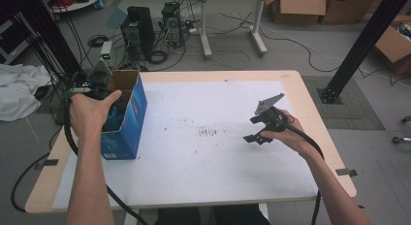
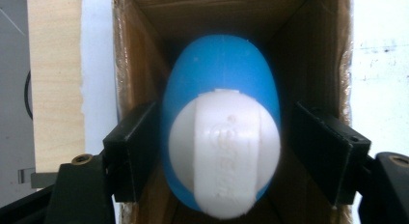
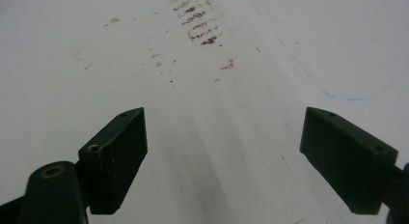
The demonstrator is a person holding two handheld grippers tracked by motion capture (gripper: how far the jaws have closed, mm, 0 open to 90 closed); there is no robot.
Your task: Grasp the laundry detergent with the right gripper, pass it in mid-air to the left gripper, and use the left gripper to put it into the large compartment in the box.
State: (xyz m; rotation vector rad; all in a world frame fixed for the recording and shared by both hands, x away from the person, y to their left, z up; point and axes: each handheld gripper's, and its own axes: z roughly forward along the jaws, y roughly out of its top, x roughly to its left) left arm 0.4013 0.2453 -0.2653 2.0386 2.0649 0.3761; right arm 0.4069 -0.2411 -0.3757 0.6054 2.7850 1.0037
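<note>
Two grippers, one box and one bottle are counted at the white-covered wooden table (image 1: 203,181); the left gripper (image 2: 219,151) is seen lowered into the open blue cardboard box (image 1: 127,119), where a blue plastic bottle with a white cap (image 2: 222,137) lies between its parted jaws, the right pad clear of it; the right gripper (image 3: 224,156) is held wide open over the stained sheet.

Prob. a lab/workshop: PC towers (image 1: 150,28), loose cables (image 1: 291,38), cardboard boxes (image 1: 298,9) on bare floor.
</note>
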